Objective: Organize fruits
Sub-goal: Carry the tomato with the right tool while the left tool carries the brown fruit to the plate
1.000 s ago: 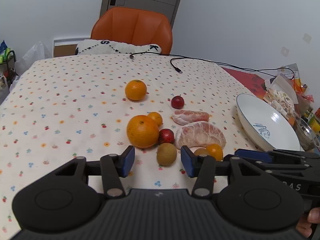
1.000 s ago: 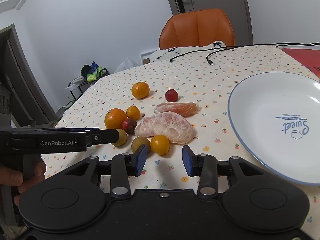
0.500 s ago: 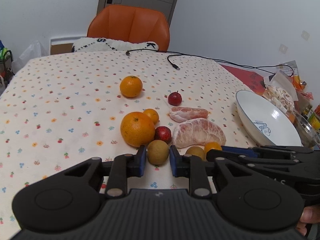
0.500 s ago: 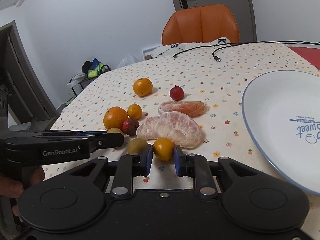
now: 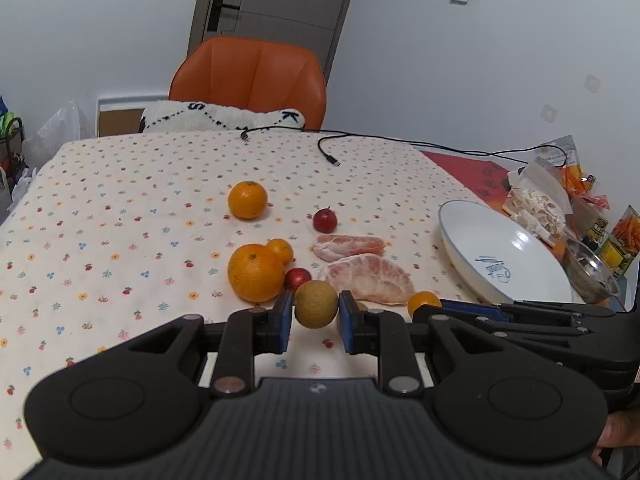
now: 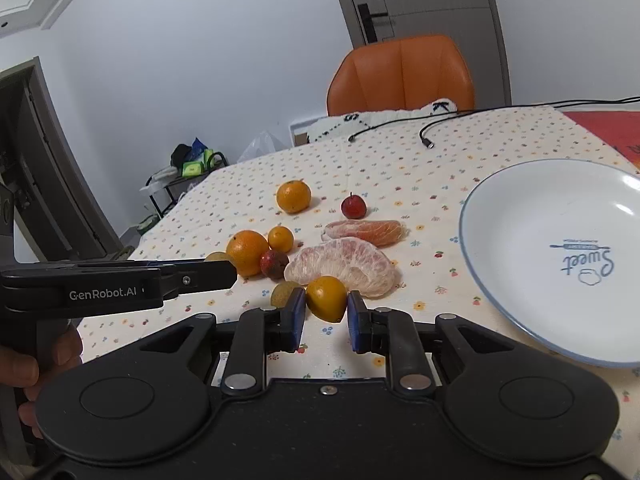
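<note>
While the plate [image 6: 520, 344] sits bare, left gripper [image 5: 314, 316] clamps a brown fruit [image 5: 316, 304], right gripper [image 6: 326, 312] a small orange [image 6: 326, 298] — everything else waits.

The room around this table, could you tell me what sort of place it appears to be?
Probably a home dining room: a table under a floral tablecloth, an orange chair pulled up to it, and a door behind.
</note>
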